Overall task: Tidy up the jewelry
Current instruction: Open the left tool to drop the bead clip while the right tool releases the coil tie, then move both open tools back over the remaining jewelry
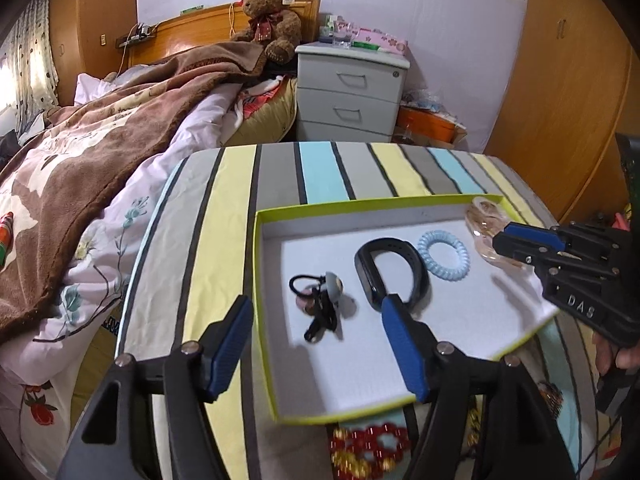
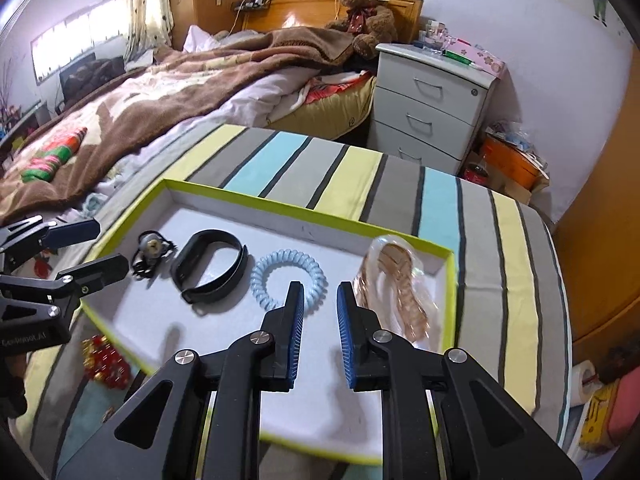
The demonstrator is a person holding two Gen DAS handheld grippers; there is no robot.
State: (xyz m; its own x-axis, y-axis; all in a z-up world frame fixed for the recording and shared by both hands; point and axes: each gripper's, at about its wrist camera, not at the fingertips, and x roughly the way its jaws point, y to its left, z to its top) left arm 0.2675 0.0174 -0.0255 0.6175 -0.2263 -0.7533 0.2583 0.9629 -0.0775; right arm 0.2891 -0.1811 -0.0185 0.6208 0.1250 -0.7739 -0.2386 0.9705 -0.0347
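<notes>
A brown plush teddy bear (image 1: 272, 20) w/ a red bow was seen propped against the wooden headboard (image 1: 192, 28). A brown fleece blanket (image 1: 100, 140) was spread over the bed. A grey three-drawer nightstand (image 1: 348, 92) stood beside it, w/ an orange box (image 2: 508, 164) nearby. A striped cloth (image 2: 400, 192) was laid in the foreground.

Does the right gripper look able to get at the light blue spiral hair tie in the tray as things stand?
Probably yes. The light blue spiral hair tie lies uncovered just ahead of the right gripper, nothing between them, though its fingers stand narrow and would need opening.
</notes>
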